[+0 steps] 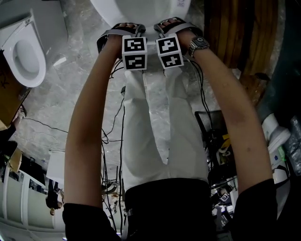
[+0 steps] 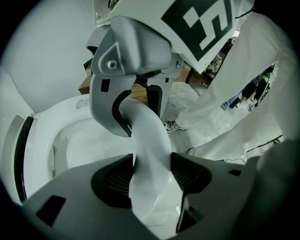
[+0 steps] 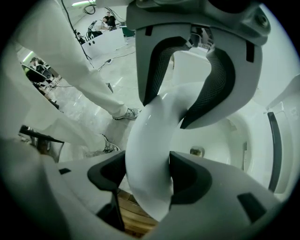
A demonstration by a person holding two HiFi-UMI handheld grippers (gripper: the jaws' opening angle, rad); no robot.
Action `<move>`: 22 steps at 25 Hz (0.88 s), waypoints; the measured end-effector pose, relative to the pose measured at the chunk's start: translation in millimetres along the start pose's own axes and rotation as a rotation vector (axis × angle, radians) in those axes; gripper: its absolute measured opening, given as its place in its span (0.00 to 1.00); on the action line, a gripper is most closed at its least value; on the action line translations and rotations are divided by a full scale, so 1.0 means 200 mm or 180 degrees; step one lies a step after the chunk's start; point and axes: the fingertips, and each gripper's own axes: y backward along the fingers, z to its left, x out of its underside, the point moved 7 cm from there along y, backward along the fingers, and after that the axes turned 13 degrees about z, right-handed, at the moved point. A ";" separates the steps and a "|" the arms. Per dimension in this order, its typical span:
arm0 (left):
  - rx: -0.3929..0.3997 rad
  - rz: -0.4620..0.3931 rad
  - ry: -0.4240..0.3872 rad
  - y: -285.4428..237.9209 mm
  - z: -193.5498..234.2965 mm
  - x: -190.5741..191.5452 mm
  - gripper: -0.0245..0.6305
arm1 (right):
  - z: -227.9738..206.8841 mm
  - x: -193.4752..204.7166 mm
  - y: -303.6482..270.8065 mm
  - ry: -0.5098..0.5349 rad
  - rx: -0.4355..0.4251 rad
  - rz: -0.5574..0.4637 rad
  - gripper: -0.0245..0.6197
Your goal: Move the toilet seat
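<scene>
Marble floor [image 1: 80, 84] underfoot; left gripper [image 2: 150, 178] and right gripper [image 3: 147, 176], jaws clamped on toilet seat [image 2: 150, 140] rim.

This looks like a test room, not a home bathroom. One toilet [image 1: 141, 9] is in front, a second toilet [image 1: 24, 54] stands nearby, and black wires [image 1: 109, 141] cross the stone floor [image 1: 75, 80].

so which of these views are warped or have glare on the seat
Left gripper view: heavy fisheye with black corners, soft sheen on the toilet seat. Right gripper view: same fisheye, a brighter highlight down the toilet seat. Head view: little warping, marker cubes crisp.
</scene>
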 end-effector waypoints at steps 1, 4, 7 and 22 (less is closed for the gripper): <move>0.0001 0.0000 -0.0003 0.01 0.00 0.00 0.44 | 0.00 0.00 0.01 0.0000 -0.0010 -0.0002 0.49; 0.0025 0.0005 -0.0013 0.05 0.00 0.00 0.44 | 0.00 0.00 0.05 0.0003 -0.0046 -0.0031 0.49; 0.0045 -0.0041 -0.0010 0.10 -0.01 0.01 0.44 | -0.01 0.00 0.10 0.0013 -0.0106 -0.0080 0.49; 0.0055 -0.0199 0.0008 0.34 -0.03 0.01 0.44 | -0.02 0.03 0.36 0.0041 -0.0410 -0.0177 0.49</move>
